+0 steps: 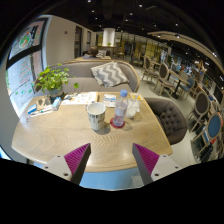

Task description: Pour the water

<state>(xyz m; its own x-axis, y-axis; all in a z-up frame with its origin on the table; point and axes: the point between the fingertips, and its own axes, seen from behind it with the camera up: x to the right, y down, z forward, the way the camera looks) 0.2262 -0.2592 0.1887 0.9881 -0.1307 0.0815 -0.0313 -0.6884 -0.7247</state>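
A clear plastic water bottle [121, 108] with a red label stands upright near the middle of a light wooden table [60, 135]. Just to its left stands a pale cup [96, 115] with a dark rim. My gripper [112, 160] hovers over the table's near edge, well short of both objects. Its two fingers with magenta pads [76, 157] are spread wide apart and hold nothing.
A potted green plant [52, 78] stands on the table's far left corner, with small items beside it. A grey sofa with a striped cushion [110, 73] lies behind the table. A grey chair [170, 117] sits to the right, and more chairs stand beyond.
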